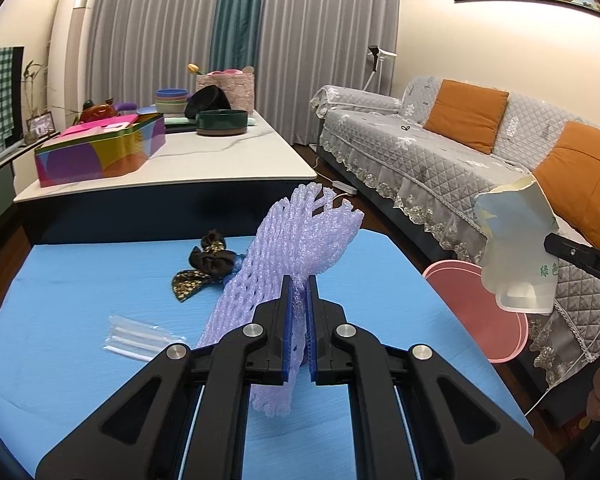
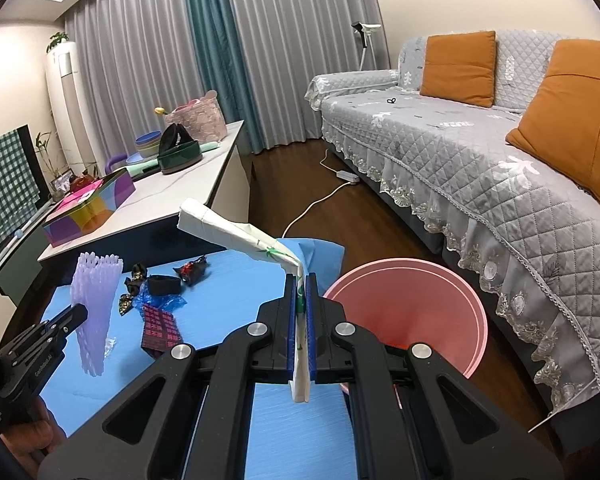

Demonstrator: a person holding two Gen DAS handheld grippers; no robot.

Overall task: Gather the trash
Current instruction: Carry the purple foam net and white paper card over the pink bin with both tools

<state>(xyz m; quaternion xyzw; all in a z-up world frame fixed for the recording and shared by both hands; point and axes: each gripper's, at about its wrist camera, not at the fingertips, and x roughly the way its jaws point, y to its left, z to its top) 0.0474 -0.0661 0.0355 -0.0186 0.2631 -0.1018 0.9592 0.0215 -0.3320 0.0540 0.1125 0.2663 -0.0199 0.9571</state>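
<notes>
progress: midway | left claw (image 1: 299, 312) is gripping the lilac foam fruit net (image 1: 300, 236) | right claw (image 2: 300, 312) is gripping the crumpled white paper wrapper (image 2: 236, 232) beside the pink plastic bin (image 2: 452, 280) | several wrappers are still lying on the blue bench (image 2: 220, 264)

Left tongs (image 1: 299, 320) & right tongs (image 2: 300, 320): same build, matte black plastic linkage arms w/ round silver pivot screws, triangular cutouts lower down, blue ribbed pads (image 1: 287, 328) lining the inner faces. White lettering on the side of each body.
</notes>
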